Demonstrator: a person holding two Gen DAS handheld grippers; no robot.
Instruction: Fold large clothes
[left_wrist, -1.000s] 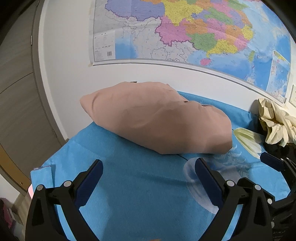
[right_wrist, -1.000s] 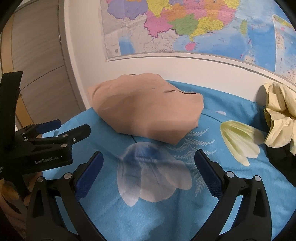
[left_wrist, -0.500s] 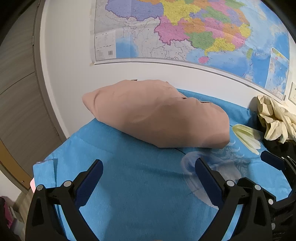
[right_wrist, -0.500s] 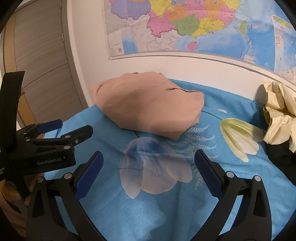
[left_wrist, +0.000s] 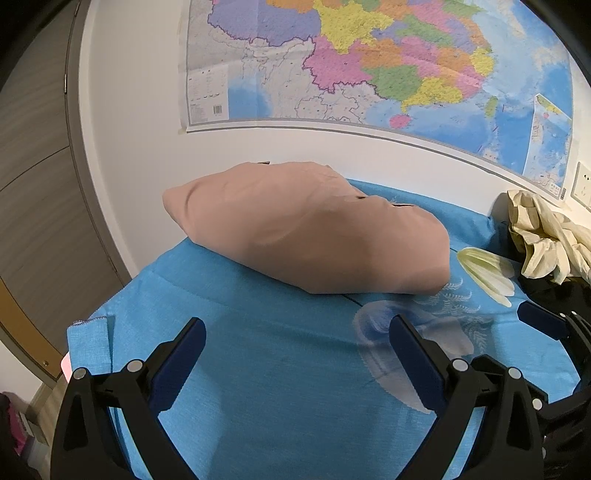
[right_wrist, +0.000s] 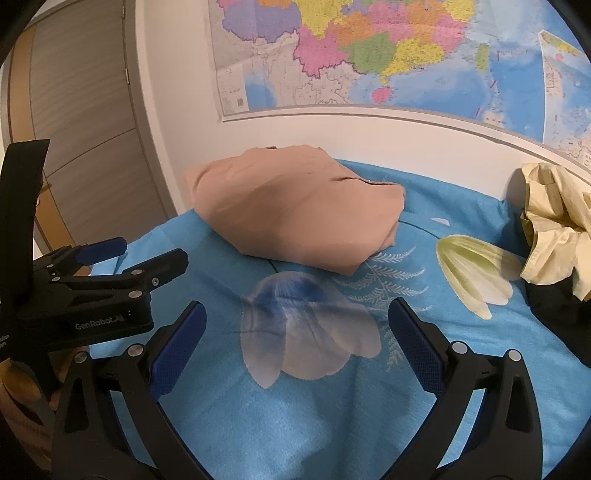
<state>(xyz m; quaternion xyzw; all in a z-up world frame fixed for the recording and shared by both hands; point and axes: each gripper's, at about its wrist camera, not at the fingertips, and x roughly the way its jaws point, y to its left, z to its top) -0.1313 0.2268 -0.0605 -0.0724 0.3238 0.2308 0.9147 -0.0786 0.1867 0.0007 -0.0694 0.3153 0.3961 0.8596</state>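
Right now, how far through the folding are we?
Done, it seems: the tan garment lies folded by the wall on the blue cloth. In hand: nothing; the left gripper and right gripper are open above the cloth. Left: the crumpled cream garment and a dark one.

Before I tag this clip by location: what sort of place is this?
Probably a room in a home: a wall map, a blue floral cloth under a folded tan garment, crumpled cream clothing, and a wooden door.

Open blue sheet (right_wrist: 303, 424) just ahead, with room to reach. Farther back, a folded tan bundle (right_wrist: 295, 210) against the wall. Crumpled cream clothes (right_wrist: 550, 221) blocking the right side.
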